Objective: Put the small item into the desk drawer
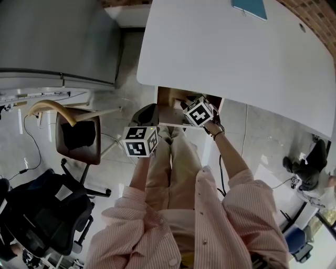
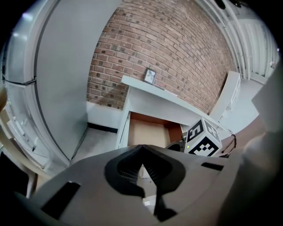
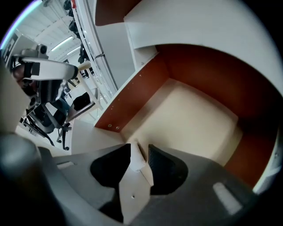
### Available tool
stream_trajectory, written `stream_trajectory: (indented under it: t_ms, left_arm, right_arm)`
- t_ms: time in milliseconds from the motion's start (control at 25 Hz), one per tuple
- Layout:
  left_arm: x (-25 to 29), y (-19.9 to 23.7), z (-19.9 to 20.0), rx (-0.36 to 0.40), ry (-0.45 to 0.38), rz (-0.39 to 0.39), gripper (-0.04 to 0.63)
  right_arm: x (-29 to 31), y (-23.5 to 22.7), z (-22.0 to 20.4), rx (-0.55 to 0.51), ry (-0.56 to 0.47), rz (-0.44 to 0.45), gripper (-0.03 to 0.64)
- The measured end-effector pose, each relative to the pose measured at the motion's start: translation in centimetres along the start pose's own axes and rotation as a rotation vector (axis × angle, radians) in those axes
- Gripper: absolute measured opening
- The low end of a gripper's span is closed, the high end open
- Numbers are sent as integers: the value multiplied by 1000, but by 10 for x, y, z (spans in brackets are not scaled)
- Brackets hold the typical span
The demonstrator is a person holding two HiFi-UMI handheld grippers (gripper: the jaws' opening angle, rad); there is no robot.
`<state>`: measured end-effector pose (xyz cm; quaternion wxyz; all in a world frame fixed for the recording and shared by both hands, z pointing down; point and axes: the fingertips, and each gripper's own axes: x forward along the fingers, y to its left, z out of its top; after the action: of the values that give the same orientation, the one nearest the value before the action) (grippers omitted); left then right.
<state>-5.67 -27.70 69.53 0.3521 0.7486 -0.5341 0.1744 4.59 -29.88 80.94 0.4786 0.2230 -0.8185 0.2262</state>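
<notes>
The desk drawer (image 1: pixel 172 101) is pulled out from under the white desk (image 1: pixel 236 52); its pale floor (image 3: pixel 190 119) and brown walls are bare. My right gripper (image 3: pixel 139 154) hangs over the drawer's near end, shut on the small item (image 3: pixel 134 178), a pale wedge-shaped piece that fills the gap between its jaws. From the head view only that gripper's marker cube (image 1: pixel 199 111) shows, at the drawer's front. My left gripper (image 2: pixel 141 164) is held back at knee height to the left, its marker cube (image 1: pixel 140 141) facing up, its jaws shut on nothing. The left gripper view faces the drawer (image 2: pixel 150 132).
A wooden chair (image 1: pixel 79 136) stands left of my legs and a black office chair (image 1: pixel 42 210) at the lower left. A grey cabinet (image 1: pixel 58 37) fills the upper left. A blue book (image 1: pixel 251 8) and a small picture frame (image 2: pixel 150 76) lie on the desk.
</notes>
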Motion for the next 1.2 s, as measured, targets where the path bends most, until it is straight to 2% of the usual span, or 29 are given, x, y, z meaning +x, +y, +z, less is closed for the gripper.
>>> stream_trajectory:
  t_ms: [160, 360, 680, 1200]
  left_arm:
    - [-16, -12, 15, 20, -21, -27, -2]
    - [-42, -23, 35, 37, -55, -52, -2]
    - [-89, -40, 65, 79, -127, -92, -2]
    - [-161, -81, 135, 166, -278, -197, -2]
  right_arm:
    - [-20, 7, 12, -12, -49, -14, 77]
    - [-54, 15, 24, 36, -107, -41, 29]
    - [-108, 39, 43, 88, -228, -43, 8]
    - [-251, 52, 96, 224, -616, -127, 6]
